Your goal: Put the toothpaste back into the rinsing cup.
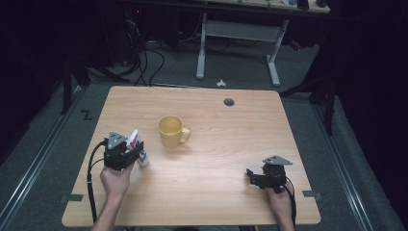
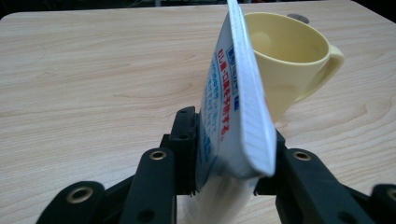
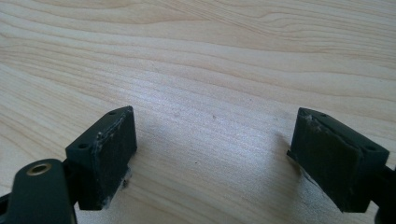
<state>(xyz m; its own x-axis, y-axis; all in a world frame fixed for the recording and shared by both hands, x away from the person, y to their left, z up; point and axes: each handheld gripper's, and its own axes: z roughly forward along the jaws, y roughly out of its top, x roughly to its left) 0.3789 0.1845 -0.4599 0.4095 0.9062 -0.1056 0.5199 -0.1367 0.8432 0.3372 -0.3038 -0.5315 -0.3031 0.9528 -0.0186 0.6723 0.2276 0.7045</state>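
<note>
We look down on a light wooden table point(image 1: 216, 159) in a dark room, with a person's two forearms coming in from the bottom edge, each hand holding a black two-jaw gripper. The left gripper point(image 1: 129, 153) sits near the table's left side, and its jaws are clamped on a white tube point(image 1: 137, 147) with red and blue print. In the left gripper view we see the tube point(image 2: 236, 107) standing up between the two black jaws, its flat crimped end at the top and leaning slightly to the right, while its lower part is blurred where it drops below the jaws. Just beyond the tube stands a yellow mug point(image 2: 289, 60), upright and open at the top, its handle pointing right in that view. From above, the mug point(image 1: 171, 131) stands a little left of the table's middle, near the left gripper but apart from it, with its handle toward the right. We cannot tell whether the tube touches the mug. The right gripper point(image 1: 253, 177) rests near the table's right front corner, well apart from the mug and tube. In the right gripper view its jaws point(image 3: 215, 154) stand wide apart with bare wood grain between them, holding nothing. A small round grey grommet point(image 1: 229, 102) is set into the table's far side.
</note>
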